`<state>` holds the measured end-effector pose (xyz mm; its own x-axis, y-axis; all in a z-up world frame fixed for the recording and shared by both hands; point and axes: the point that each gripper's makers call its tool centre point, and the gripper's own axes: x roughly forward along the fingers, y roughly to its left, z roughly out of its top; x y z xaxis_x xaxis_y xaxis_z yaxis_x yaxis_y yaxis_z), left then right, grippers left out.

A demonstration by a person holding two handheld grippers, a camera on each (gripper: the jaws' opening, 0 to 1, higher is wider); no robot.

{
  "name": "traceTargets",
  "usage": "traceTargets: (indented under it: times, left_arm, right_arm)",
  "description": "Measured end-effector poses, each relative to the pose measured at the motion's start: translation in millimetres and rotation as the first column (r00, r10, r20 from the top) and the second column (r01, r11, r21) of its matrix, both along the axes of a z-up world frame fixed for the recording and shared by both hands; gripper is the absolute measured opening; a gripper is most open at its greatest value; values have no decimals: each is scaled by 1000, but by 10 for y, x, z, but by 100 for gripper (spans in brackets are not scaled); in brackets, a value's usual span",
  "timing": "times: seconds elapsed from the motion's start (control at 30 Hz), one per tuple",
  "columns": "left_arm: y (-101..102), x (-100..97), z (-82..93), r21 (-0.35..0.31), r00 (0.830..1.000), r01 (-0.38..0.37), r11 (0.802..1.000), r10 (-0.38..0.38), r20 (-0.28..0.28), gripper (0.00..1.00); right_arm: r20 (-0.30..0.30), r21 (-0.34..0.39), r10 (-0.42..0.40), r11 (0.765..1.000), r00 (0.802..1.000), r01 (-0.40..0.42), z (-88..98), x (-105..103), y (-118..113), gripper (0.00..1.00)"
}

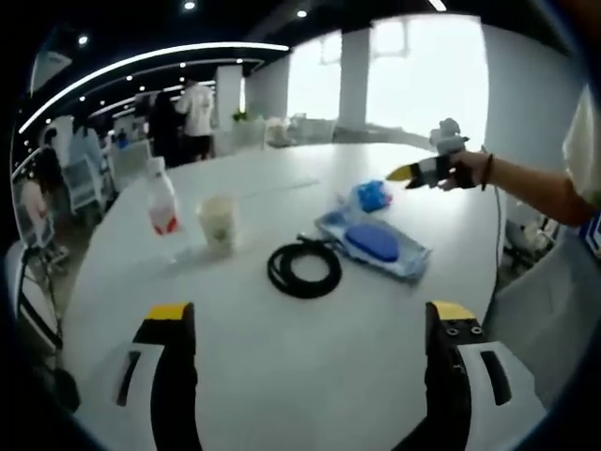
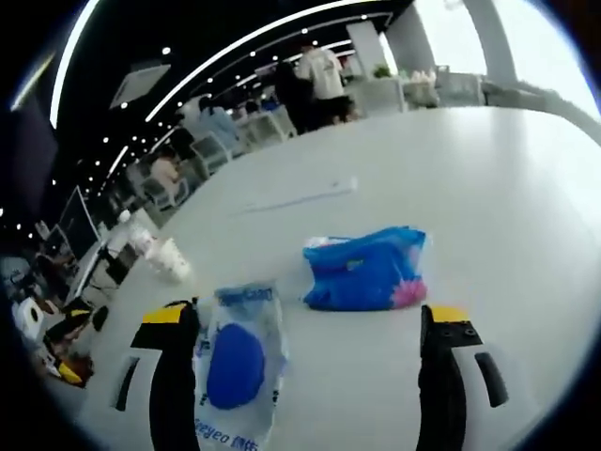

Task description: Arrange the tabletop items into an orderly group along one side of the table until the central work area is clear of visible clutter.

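Above the white table (image 1: 282,376), both grippers' jaws spread wide, holding nothing

Left gripper (image 1: 312,324) black w/ yellow tips, white side plates (slotted), right gripper (image 2: 305,329) same

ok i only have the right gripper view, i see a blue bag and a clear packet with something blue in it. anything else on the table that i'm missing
observer: yes, a black coiled cable lies flat on the table, just beside the packet.
operator: anything upright that could tip
observer: a bottle with a red label stands next to a pale cup, apart from the cable.
operator: and the left gripper, holding anything
observer: no, the left gripper is open with nothing between its jaws, short of the cable.
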<state>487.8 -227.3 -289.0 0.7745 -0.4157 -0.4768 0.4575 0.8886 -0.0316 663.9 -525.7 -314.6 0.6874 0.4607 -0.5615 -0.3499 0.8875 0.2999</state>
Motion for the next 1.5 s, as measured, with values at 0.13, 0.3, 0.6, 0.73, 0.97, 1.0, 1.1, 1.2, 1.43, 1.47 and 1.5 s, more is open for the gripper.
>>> traceTargets:
  times: [0.13,0.3,0.6,0.73,0.97,1.0,1.1,1.2,1.43,1.47,1.5]
  left_arm:
    - [-7,-1,6,5,1000,4,1000,-4,2,99]
    - [-12,4,30,-2,1000,5,1000,-5,9,99]
    - [-53,-8,50,-3,1000,22,1000,-22,14,99]
    - [-113,-32,39,-26,999,42,999,-42,-1,99]
    - [-290,-45,73,-28,992,125,992,-125,18,98]
    - [-305,-46,69,-34,991,131,991,-131,12,97]
    - [-341,-36,73,-30,989,150,988,-149,10,97]
    - [-358,1,78,-15,987,160,987,-160,9,97]
    - [-392,135,114,-1,983,184,983,-184,11,95]
    - [-403,167,129,0,982,189,982,-189,15,96]
    - [-410,191,138,0,981,191,982,-191,17,95]
  right_arm:
    - [12,-11,9,1000,1000,-9,31,-134,69,99]
    - [-4,2,26,1000,1000,-26,11,-344,196,99]
    - [-44,72,48,996,998,-44,2,-673,348,99]
    - [-51,62,49,997,997,-46,32,-793,352,99]
    - [-79,57,53,997,995,-48,67,-921,349,99]
    - [-80,52,51,998,996,-46,70,-934,343,99]
    - [-93,43,49,998,994,-45,59,-1005,333,99]
    - [-122,72,46,997,992,-38,43,-1076,367,98]
    - [-150,53,50,998,987,-42,-11,-1200,413,98]
    - [-164,62,50,997,985,-40,-23,-1223,428,98]
    - [-172,70,46,997,984,-34,-33,-1238,441,98]
